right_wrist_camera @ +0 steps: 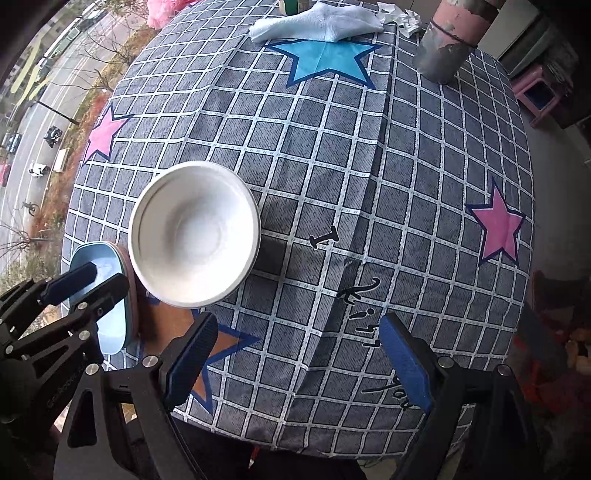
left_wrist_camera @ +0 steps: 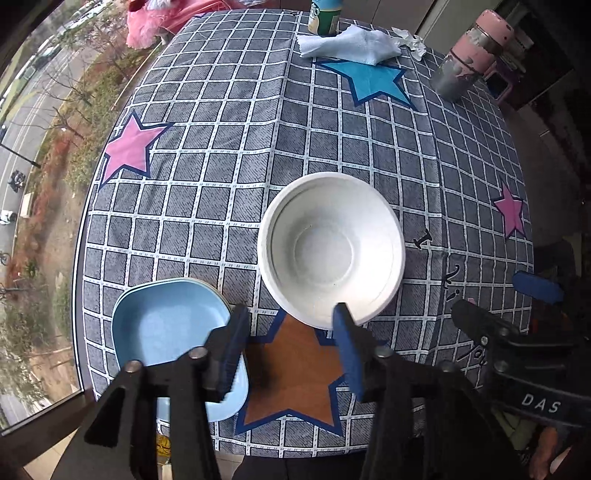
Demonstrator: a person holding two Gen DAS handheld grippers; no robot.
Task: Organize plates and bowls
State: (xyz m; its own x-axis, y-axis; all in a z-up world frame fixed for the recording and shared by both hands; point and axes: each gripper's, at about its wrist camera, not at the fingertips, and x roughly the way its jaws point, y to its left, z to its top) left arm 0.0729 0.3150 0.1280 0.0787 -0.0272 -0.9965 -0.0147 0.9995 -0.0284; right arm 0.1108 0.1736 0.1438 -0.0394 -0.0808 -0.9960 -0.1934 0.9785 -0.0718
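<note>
A white bowl stands upright on the checked tablecloth; it also shows in the right wrist view. A stack of light blue square plates lies at the near left table edge, also in the right wrist view. My left gripper is open and empty above a brown star, its right finger close to the bowl's near rim and its left finger over the plates. My right gripper is open and empty over the cloth, to the right of the bowl.
A light blue cloth and a crumpled tissue lie at the far edge by a green-labelled bottle. A pink and grey flask stands at the far right. A window runs along the table's left edge.
</note>
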